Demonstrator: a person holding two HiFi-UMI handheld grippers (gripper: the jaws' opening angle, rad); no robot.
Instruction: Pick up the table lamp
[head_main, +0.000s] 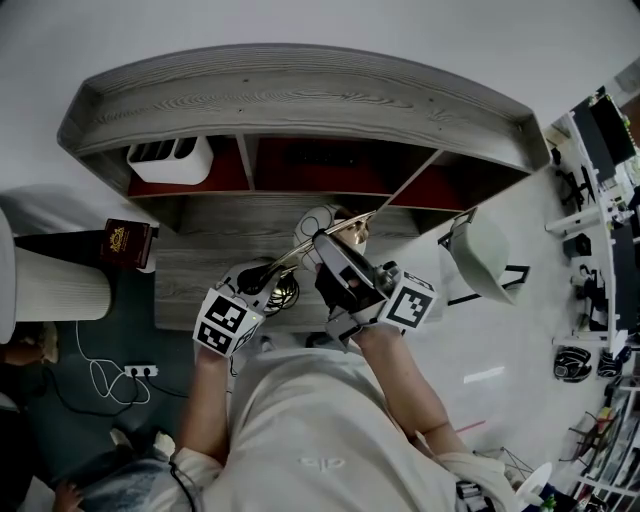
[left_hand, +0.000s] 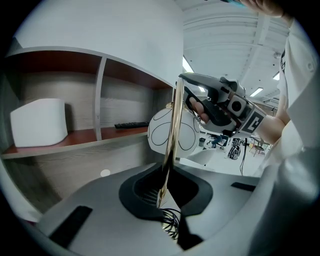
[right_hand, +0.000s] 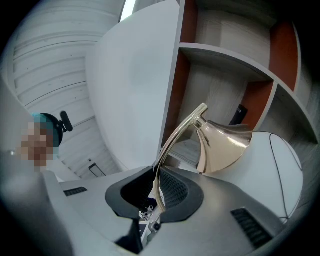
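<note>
Both claws clamped on the gold stem of the table lamp (head_main: 318, 222), held in front of the shelf unit (head_main: 300, 88)

The left claw (left_hand: 166, 192) has its jaws drawn together on the thin stem (left_hand: 173, 130), which rises straight out from between its pads. Higher up that same stem, ahead and to its right, the right claw (right_hand: 156, 192) grips too. From the right claw's pads the stem curves up and ahead to a gold cone (right_hand: 222, 147), and the lamp's white rounded shade (right_hand: 272, 170) with thin black lines lies just right of the cone. Far ahead and left of the left claw, a white box (left_hand: 39, 122) stands in a shelf compartment. Whether the lamp touches the shelf cannot be told
</note>
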